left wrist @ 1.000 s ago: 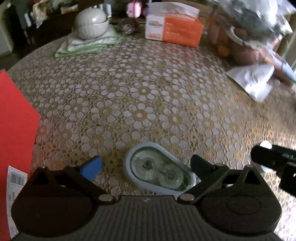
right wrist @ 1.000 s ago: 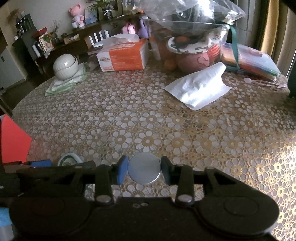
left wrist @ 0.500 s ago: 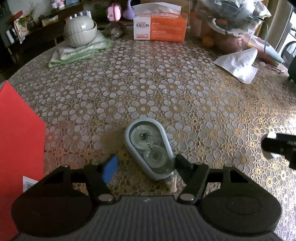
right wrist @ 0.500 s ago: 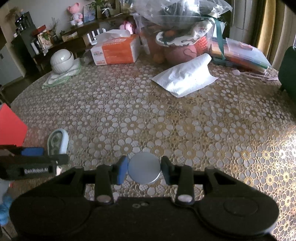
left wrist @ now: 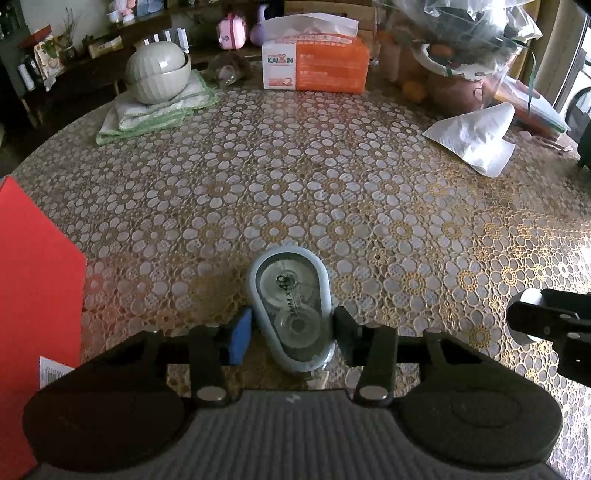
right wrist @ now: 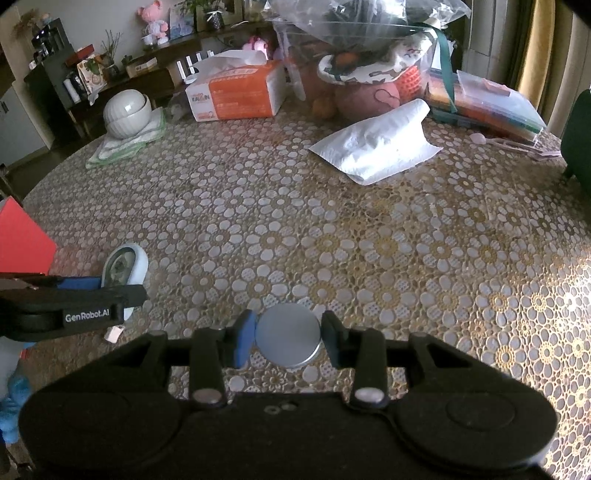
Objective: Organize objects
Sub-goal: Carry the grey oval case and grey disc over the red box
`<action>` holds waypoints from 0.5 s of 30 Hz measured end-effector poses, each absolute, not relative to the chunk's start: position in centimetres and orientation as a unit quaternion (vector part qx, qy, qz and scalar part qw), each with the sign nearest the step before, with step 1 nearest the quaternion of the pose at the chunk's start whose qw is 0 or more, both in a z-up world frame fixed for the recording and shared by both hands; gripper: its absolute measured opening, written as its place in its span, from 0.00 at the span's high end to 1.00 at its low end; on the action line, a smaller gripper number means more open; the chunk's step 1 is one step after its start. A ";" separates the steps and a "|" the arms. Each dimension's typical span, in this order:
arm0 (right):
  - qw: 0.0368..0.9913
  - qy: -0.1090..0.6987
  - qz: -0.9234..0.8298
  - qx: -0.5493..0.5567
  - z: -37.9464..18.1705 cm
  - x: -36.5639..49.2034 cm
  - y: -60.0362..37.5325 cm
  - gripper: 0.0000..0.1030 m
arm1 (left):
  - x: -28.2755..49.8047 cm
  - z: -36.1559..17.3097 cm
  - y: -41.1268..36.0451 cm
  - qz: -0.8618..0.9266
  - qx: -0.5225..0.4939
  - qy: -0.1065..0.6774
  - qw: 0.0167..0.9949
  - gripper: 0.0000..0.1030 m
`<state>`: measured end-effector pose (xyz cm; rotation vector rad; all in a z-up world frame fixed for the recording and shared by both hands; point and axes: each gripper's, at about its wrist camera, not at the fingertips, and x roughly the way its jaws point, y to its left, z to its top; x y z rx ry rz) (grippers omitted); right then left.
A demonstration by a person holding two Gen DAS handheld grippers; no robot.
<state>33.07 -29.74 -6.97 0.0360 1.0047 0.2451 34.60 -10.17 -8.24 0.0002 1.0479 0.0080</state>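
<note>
Correction-tape dispenser [left wrist: 290, 310] lies flat on the flower-patterned tablecloth [left wrist: 332, 192], near edge of the round table, pale blue shell with clear window up, narrow end toward the camera. Left gripper [left wrist: 291, 332] brackets its near half — blue pad just beside the left flank, black pad just beside the right; whether either pad actually touches cannot be told, so the tongs read as narrowed around the dispenser without a confirmed pinch. Right gripper [right wrist: 286, 341] sits to the right of the left one, its fingers pressed against both sides of a flat silver disc [right wrist: 288, 341], pinching it by the rim; whether the disc rests on the cloth or is lifted is unclear. Red folder [left wrist: 33, 295] at the near left edge of the table. Far left: two stacked ribbed bowls [left wrist: 157, 72] on folded cloths [left wrist: 155, 110]. Far centre — orange tissue pack [left wrist: 316, 66]. Far right: crumpled white paper [left wrist: 476, 138], with a clear plastic bag [right wrist: 365, 22] of goods behind it.
</note>
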 end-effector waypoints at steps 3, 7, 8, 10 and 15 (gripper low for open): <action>0.868 0.483 0.118 0.024 -6.6 32.7 -29.8 0.62 | 33.9 -7.9 -9.9 -0.005 -0.003 0.502 0.865 0.56; 0.867 0.482 0.122 0.027 -5.9 31.5 -29.4 0.62 | 32.3 -7.3 -9.4 -0.024 -0.013 0.503 0.864 0.56; 0.867 0.482 0.124 0.025 -5.7 31.0 -29.3 0.62 | 31.8 -7.1 -9.3 -0.031 -0.015 0.503 0.863 0.56; 0.867 0.480 0.127 0.021 -5.3 30.1 -28.9 0.62 | 30.6 -6.6 -9.0 -0.043 -0.022 0.503 0.863 0.56; 0.868 0.475 0.141 0.010 -3.6 27.5 -27.7 0.62 | 27.6 -5.0 -8.4 -0.063 -0.032 0.497 0.865 0.56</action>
